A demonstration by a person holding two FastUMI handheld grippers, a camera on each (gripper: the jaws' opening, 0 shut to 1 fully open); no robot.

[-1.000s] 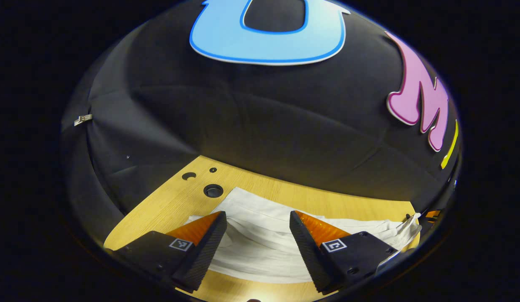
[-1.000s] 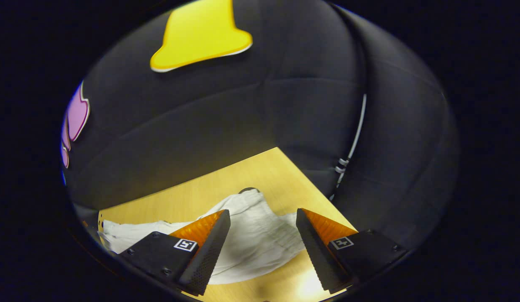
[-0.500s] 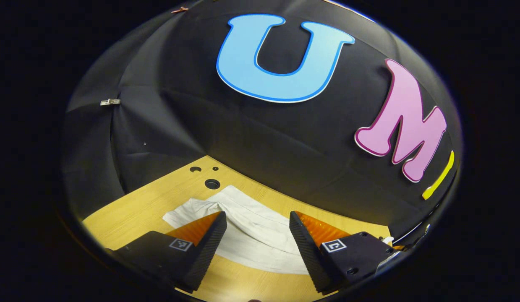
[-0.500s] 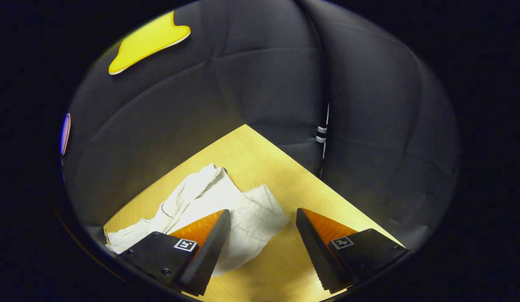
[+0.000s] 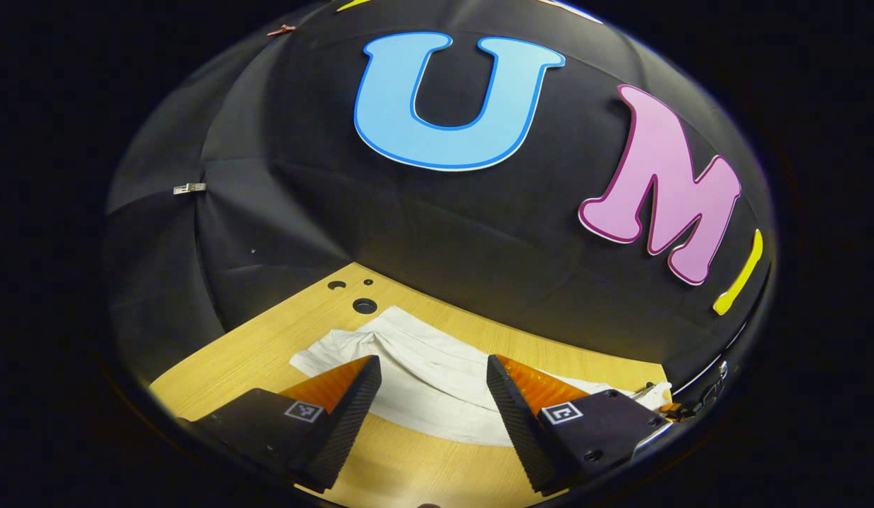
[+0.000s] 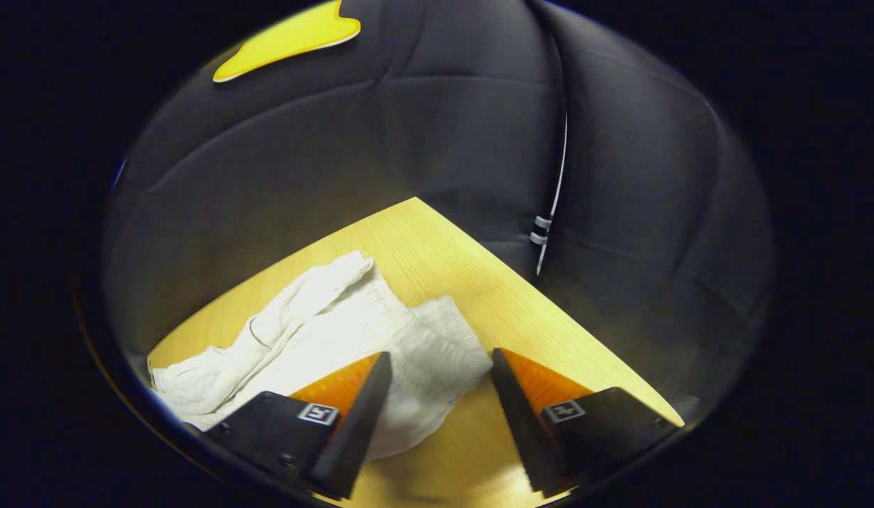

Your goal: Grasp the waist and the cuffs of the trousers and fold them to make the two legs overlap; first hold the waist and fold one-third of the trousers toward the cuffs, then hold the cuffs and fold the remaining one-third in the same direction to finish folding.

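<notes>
Trousers: white, soft cotton trousers (image 5: 422,381) lie crumpled on the light wooden tabletop (image 5: 267,346), not yet folded.
Left gripper: the left gripper (image 5: 431,416) is released, jaws wide apart, nothing between them; it hangs over the near edge of the cloth.
Right gripper: the right gripper (image 6: 437,416) is likewise released and holds nothing; its jaws straddle the near rim of the gathered, elastic-looking end (image 6: 437,346), which I take for the waist.
Where the cloth lies: in the left gripper view the trousers stretch from the left, near three round holes in the tabletop (image 5: 364,305), away to the right; in the right gripper view they run from the gathered end far and leftwards, one leg (image 6: 302,303) bunched along the far side.
Long axis: it runs left to right across the table, crosswise to both grippers' fingers.
Key relation: the gathered end sits just ahead of and below the right gripper, so that hand is the nearer one for the waist; the left gripper faces what is probably the cuff end, though the hem itself is hard to make out.
Step in hand: likely reaching to take both ends for the lengthwise fold.
</notes>
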